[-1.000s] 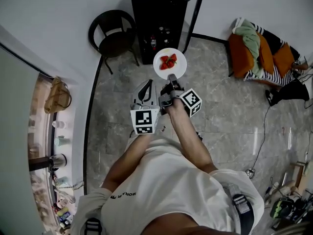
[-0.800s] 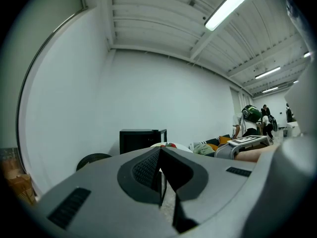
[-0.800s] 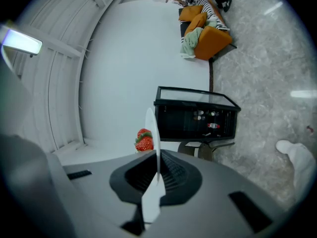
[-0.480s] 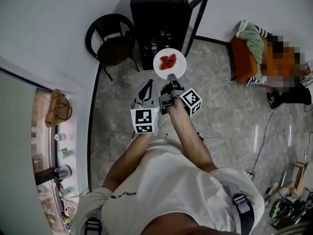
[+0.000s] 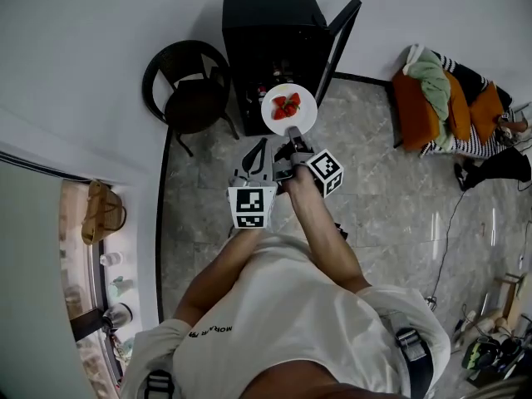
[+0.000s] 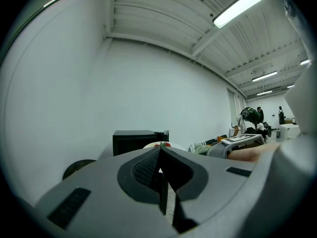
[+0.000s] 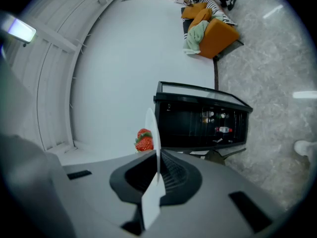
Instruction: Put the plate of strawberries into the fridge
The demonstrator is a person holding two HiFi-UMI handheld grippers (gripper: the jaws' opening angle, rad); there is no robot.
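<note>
A white plate (image 5: pixel 288 116) with red strawberries (image 5: pixel 286 105) hangs level just in front of the black fridge (image 5: pixel 268 22), whose door (image 5: pixel 337 38) stands open to the right. My right gripper (image 5: pixel 292 133) is shut on the plate's near rim. In the right gripper view the plate (image 7: pixel 152 130) shows edge-on between the jaws of the right gripper (image 7: pixel 157 158), with the strawberries (image 7: pixel 144 140) to its left and the fridge (image 7: pixel 198 125) with bottles beyond. My left gripper (image 5: pixel 263 145) is shut and empty, beside the right one. Its closed tips (image 6: pixel 159 150) point at the fridge (image 6: pixel 138 142).
A dark round chair (image 5: pixel 188 86) stands left of the fridge against the wall. An orange seat with clothes (image 5: pixel 445 98) sits at the right. Cables and tools (image 5: pixel 486 347) lie on the floor at the far right. A shelf with cups (image 5: pixel 112 289) runs along the left.
The person has stepped toward the fridge. The plate in my right gripper has come nearer the open front, and both grippers moved forward together.
</note>
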